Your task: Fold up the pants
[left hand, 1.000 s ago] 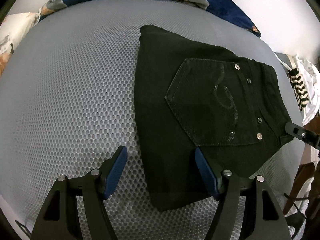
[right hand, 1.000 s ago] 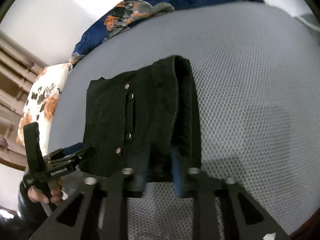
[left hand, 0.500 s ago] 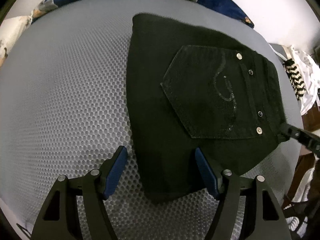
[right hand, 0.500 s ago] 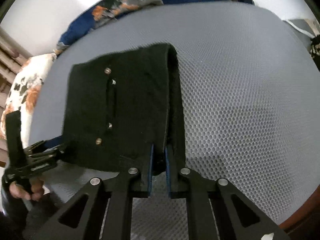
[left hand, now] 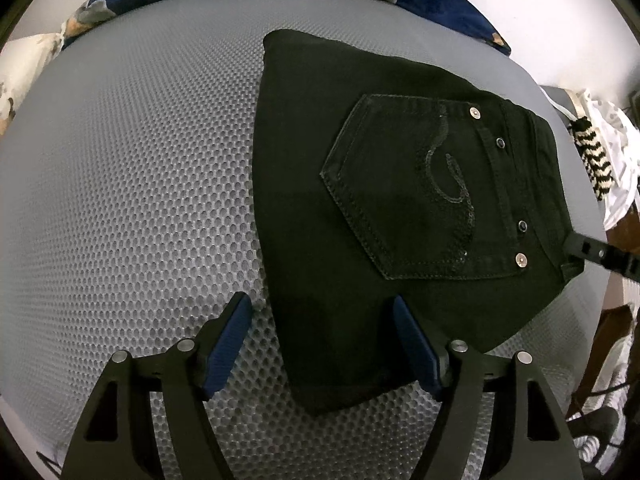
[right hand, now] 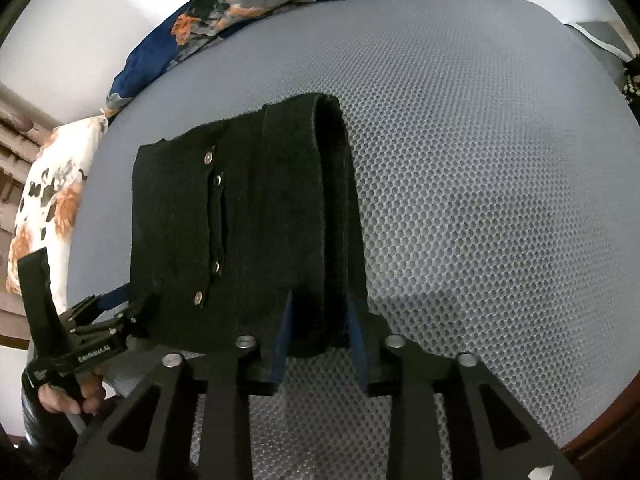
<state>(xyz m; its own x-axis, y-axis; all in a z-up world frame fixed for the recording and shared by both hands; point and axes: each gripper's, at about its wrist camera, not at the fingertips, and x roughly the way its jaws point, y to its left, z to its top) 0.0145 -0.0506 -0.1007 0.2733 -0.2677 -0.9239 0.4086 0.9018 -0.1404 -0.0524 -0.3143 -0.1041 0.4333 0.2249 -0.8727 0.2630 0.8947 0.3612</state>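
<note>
A broad grey honeycomb-mesh mattress surface [left hand: 132, 184] fills most of both views, lit evenly from above with soft shadows near the bottom. Along its far edge lies a crumpled navy blanket with orange and grey flowers [right hand: 224, 12], against a plain white wall [right hand: 76, 28]. A white pillow with orange and black floral print [right hand: 52, 200] sits at one side. At the other side, white cloth [left hand: 612, 148] and a black-and-cream striped knit piece [left hand: 592, 152] lie heaped.

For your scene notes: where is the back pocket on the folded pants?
In the left wrist view, the back pocket faces up on the folded pants, right of centre, on the grey mesh mattress.
</note>
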